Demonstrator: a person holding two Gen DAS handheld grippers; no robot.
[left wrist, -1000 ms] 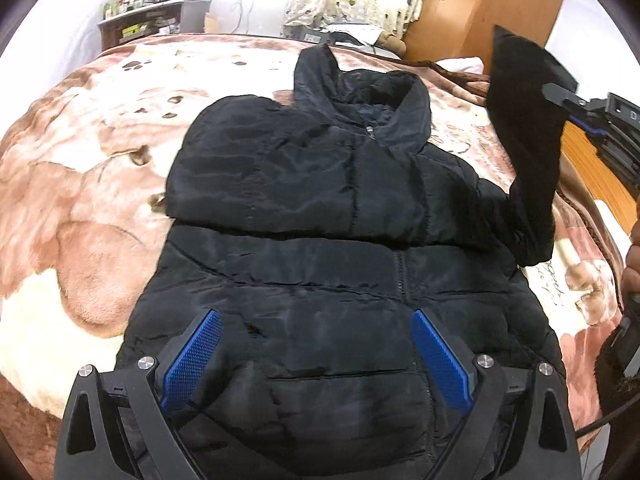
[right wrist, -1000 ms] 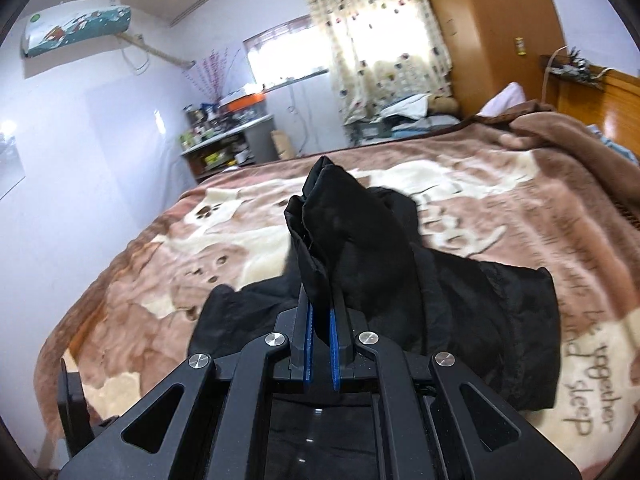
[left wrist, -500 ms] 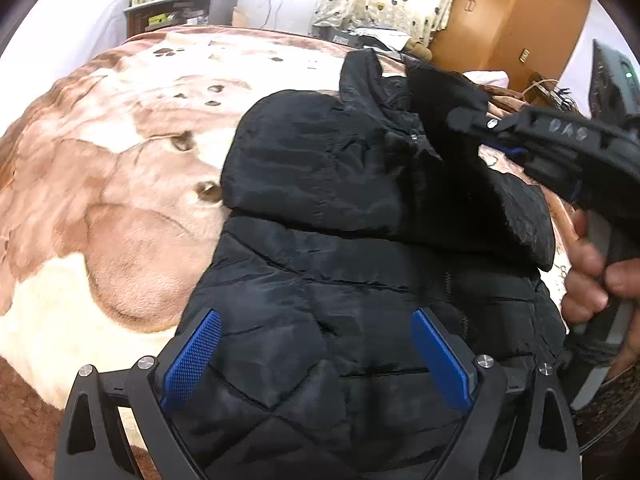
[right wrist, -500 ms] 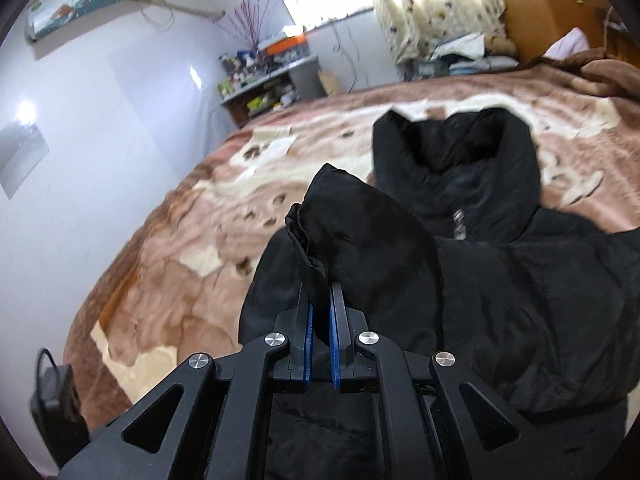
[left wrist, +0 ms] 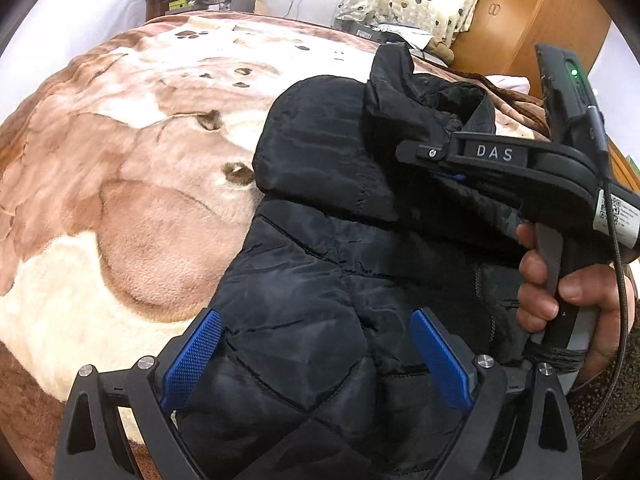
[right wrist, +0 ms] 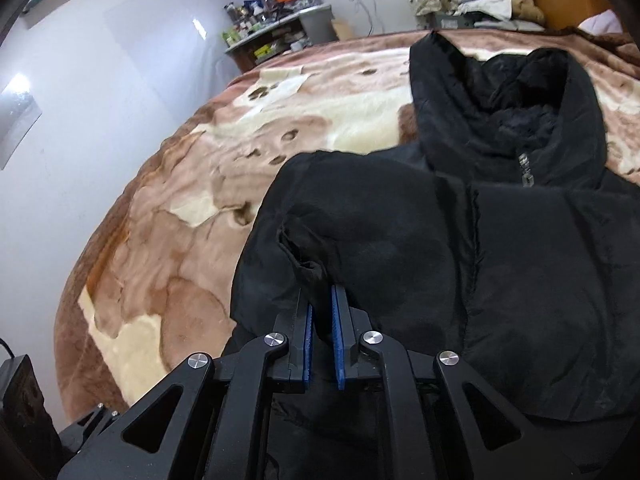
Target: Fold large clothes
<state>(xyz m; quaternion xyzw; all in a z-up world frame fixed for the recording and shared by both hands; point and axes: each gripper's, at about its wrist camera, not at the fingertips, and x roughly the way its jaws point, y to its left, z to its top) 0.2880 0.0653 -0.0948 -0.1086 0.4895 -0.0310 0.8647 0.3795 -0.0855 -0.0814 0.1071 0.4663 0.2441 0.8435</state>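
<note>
Black padded jacket (left wrist: pixel 320 300) lies flat on the brown-and-cream blanket (left wrist: pixel 120 200), spread under your left gripper (left wrist: pixel 316 352), whose blue pads stand wide apart over the hem, clasping nothing. At about two o'clock your right gripper (right wrist: pixel 321 320) has just been easing its jaws apart; they are still narrow, with the sleeve cuff (right wrist: pixel 304 256) between the pads. Farther off, at twelve o'clock, the collar (right wrist: pixel 520 112) points toward the shelf (right wrist: pixel 280 28).

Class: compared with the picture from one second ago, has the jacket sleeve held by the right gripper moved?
Yes. The sleeve has come down from above the blanket onto the jacket chest.
</note>
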